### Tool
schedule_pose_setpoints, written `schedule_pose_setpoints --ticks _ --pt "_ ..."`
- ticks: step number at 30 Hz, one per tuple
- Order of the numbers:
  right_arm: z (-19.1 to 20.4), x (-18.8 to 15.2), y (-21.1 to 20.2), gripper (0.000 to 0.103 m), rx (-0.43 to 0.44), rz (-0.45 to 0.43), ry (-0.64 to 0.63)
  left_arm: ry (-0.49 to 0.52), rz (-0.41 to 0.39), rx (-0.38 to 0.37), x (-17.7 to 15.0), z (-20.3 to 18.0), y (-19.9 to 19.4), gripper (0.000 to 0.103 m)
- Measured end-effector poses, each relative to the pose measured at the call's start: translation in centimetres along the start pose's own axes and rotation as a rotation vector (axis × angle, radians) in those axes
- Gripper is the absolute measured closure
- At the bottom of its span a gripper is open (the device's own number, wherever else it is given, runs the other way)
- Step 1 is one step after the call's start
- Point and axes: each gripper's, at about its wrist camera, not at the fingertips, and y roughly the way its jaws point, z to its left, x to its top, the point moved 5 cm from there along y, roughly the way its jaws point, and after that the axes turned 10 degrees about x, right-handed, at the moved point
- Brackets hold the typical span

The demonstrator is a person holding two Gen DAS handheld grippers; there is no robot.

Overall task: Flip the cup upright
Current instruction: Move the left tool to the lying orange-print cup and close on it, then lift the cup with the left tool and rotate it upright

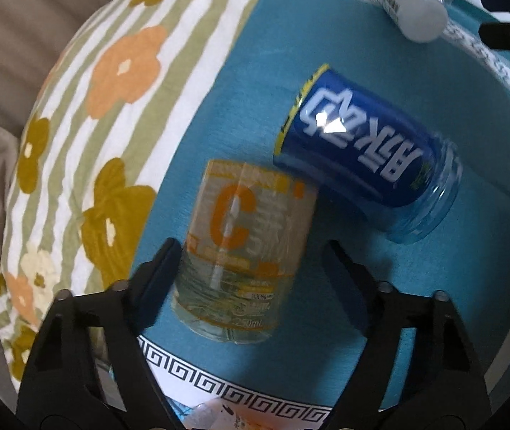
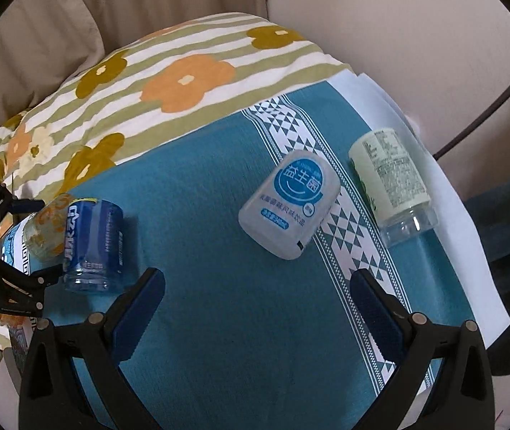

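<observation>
Several bottle-cut cups stand or lie on a teal cloth (image 1: 326,53). In the left wrist view, a clear cup with an orange "C" label (image 1: 244,247) stands between the fingers of my open left gripper (image 1: 251,254), its printing the right way up; the left finger (image 1: 161,265) is close to its side. A blue-labelled cup (image 1: 362,157) stands inverted just right of it, text upside down. In the right wrist view my right gripper (image 2: 258,283) is open and empty above the cloth. A white cup (image 2: 291,204) and a pale green cup (image 2: 391,179) rest beyond it, the blue cup (image 2: 93,243) at left.
A striped floral pillow (image 2: 183,82) lies along the far edge of the cloth (image 2: 219,179); it fills the left of the left wrist view (image 1: 111,107). The white cup (image 1: 409,0) shows at the top right there. A beige sofa back (image 2: 147,0) rises behind.
</observation>
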Motion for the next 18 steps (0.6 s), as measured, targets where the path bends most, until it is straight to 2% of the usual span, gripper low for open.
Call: schedule_pose_setpoints --ticks 1,10,18 --pt "-0.1 -0.1 0.0 0.0 -0.001 0.001 0.006 0.005 0.007 -0.001 -0.1 -0.1 0.2 0.033" --pt "0.1 -0.4 0.1 0.0 0.003 -0.002 0.026 -0.005 0.019 -0.007 -1.0 -0.2 -0.2 0.033" --pt "0.1 -0.7 -1.3 0.0 0.027 -0.029 -0.002 -0.118 0.042 0.032 -2.1 0.8 -2.3 0.033"
